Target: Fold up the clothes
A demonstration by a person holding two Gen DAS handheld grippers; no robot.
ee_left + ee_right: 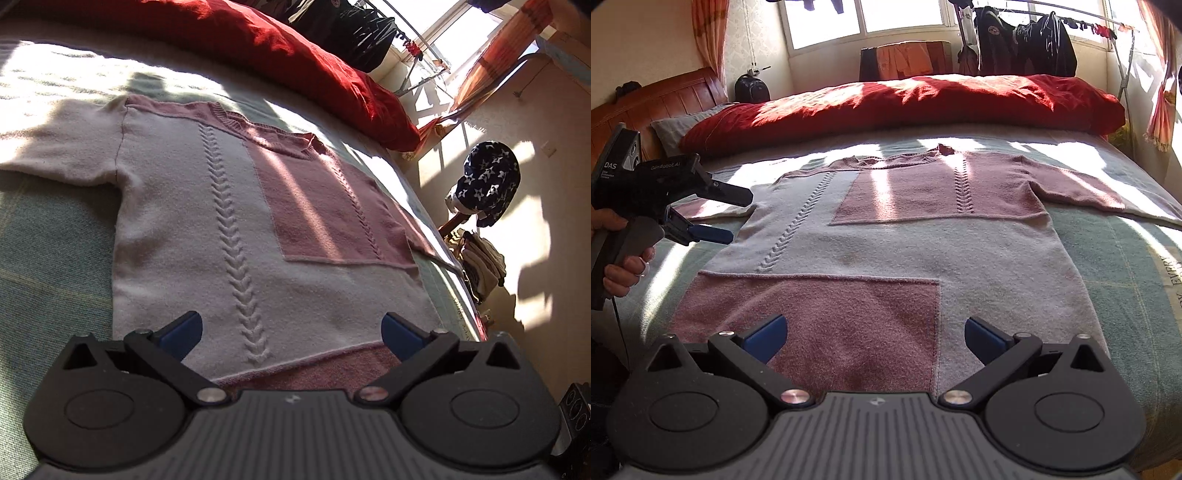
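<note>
Both blue-tipped fingers of the left gripper [291, 336] are standing wide apart in the left wrist view, holding nothing, and hovering over the hem of the sweater [229, 229]. That sweater is lying spread flat, front up, on the pale green bedspread [48, 258], with a cable stitch running up its white panel and a pink block beside it. One short sleeve is stretching out to the left. A red duvet [295, 59] is lying bunched along the far side of the bed, and a star-patterned cloth [487, 181] is hanging near the sunlit wall.

Seen from the right wrist, the right gripper [875, 338] is also spreading its fingers wide, empty, just above the sweater's [886, 251] near pink panel at the hem. The left gripper [727, 216] is showing at the left edge, jaws parted, hovering over the garment's left sleeve, with a hand [624, 266] wrapping its handle. The other sleeve is reaching toward the right side of the bedspread [1126, 266]. Beyond the red duvet [905, 103], dark clothes [1023, 44] are hanging on a rack before the window.
</note>
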